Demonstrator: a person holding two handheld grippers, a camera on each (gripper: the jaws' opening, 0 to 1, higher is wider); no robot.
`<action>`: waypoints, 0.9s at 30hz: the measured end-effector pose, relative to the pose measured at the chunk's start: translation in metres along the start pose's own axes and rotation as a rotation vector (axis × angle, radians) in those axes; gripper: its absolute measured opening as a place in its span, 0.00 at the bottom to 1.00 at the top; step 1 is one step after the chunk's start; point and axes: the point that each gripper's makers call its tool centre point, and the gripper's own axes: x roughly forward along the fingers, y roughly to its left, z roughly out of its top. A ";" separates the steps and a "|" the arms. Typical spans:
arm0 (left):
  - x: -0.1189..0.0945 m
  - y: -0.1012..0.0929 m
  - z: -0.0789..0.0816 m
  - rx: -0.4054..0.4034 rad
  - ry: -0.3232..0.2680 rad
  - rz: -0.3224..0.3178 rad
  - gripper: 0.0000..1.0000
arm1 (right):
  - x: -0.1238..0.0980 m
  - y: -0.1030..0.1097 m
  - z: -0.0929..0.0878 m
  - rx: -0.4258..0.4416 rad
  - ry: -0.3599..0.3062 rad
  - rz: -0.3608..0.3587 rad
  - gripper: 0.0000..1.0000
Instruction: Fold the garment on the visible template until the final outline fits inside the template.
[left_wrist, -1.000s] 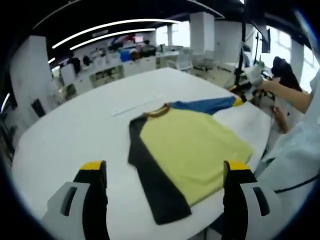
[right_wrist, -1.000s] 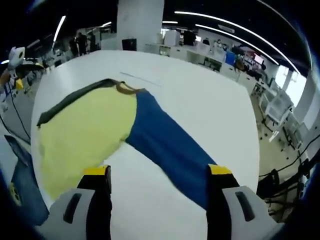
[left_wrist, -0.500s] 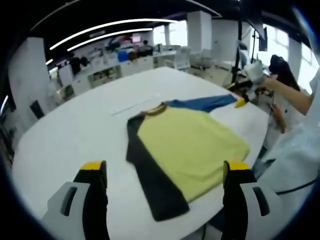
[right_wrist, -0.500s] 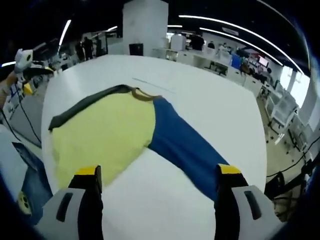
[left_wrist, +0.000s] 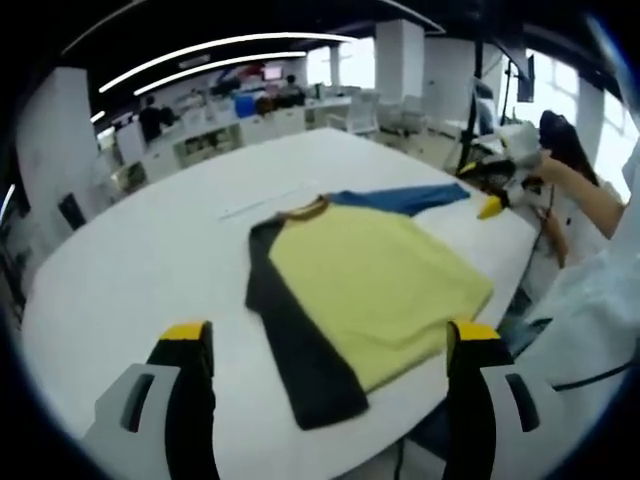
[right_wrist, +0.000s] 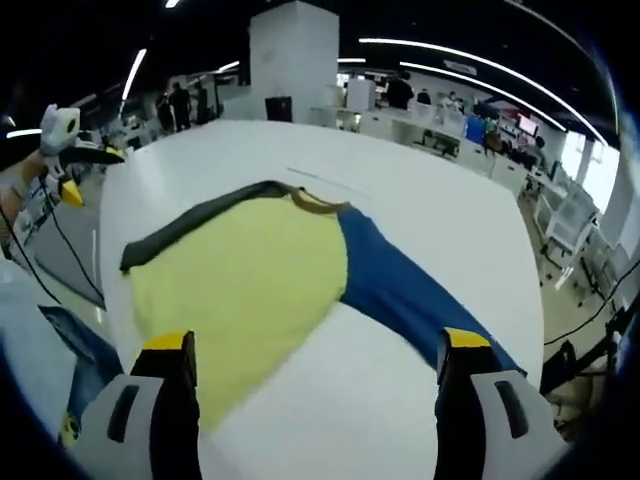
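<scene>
A long-sleeved shirt lies flat on the white table (left_wrist: 130, 270). Its yellow body (left_wrist: 370, 280) faces up, with a black sleeve (left_wrist: 295, 340) down the left side and a blue sleeve (left_wrist: 400, 198) stretched toward the far right edge. My left gripper (left_wrist: 328, 345) hovers open in front of the shirt's hem, holding nothing. In the right gripper view the yellow body (right_wrist: 240, 290) is in the middle, the blue sleeve (right_wrist: 410, 290) runs right and the black sleeve (right_wrist: 190, 225) runs left. My right gripper (right_wrist: 315, 345) is open above the table, empty.
A thin straight line (left_wrist: 265, 203) is marked on the table beyond the collar. A person's arm (left_wrist: 590, 200) and white clothing (left_wrist: 590, 310) stand at the table's right edge. Desks, chairs and office equipment (left_wrist: 240, 110) fill the room behind.
Both cameras have shifted a little, and in the right gripper view the shirt has slid toward the middle. The shirt lies as before and both grippers stay open.
</scene>
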 end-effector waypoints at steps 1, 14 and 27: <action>0.000 -0.001 -0.001 0.003 0.005 0.000 0.93 | -0.001 0.004 0.001 0.005 -0.004 0.001 1.00; 0.002 -0.004 -0.004 -0.016 0.005 -0.011 0.94 | -0.009 0.027 0.010 0.031 -0.026 -0.022 1.00; 0.001 -0.006 -0.007 -0.026 -0.006 -0.013 0.94 | -0.012 0.042 0.012 0.051 -0.035 -0.019 1.00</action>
